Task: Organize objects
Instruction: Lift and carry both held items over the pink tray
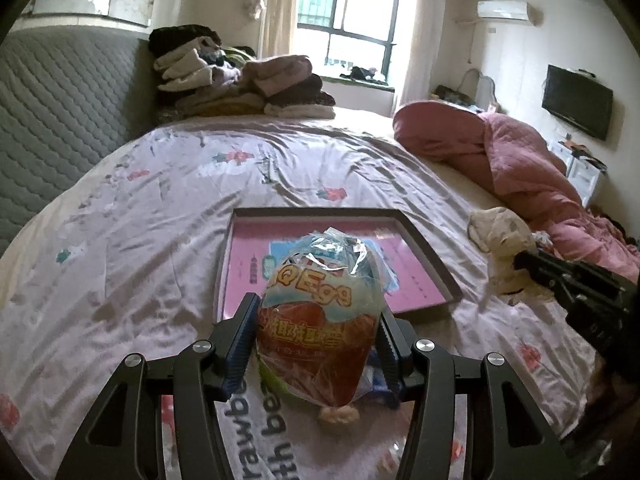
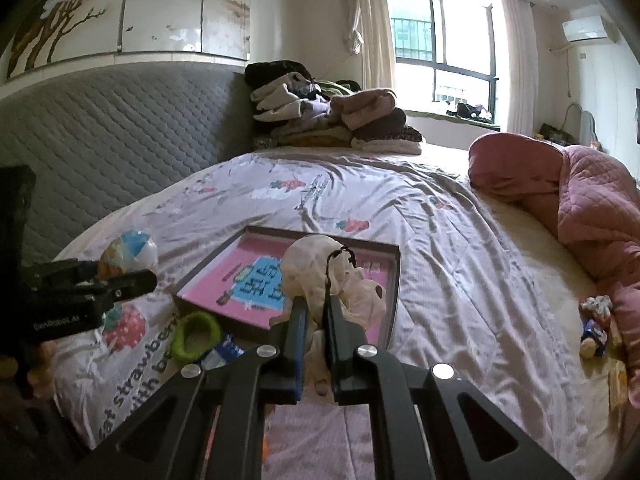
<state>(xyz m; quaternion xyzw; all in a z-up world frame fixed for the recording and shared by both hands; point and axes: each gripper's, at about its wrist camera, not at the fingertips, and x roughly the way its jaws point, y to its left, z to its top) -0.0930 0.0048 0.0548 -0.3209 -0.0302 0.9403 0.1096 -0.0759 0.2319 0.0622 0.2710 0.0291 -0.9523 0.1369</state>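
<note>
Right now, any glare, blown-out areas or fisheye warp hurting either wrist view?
Left wrist: window blown out; crinkled clear wrapper on the egg-shaped toy pack throws glare, its print stays readable; frame edges vignetted black. Right wrist: window overexposed too; grey quilted headboard and pink-lined shallow box bow from fisheye; cream cloth pouch sharp.

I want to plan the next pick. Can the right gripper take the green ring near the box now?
Probably not yet: the right gripper is shut on the cream cloth toy. The green ring itself lies uncovered on the bed beside the box.
</note>
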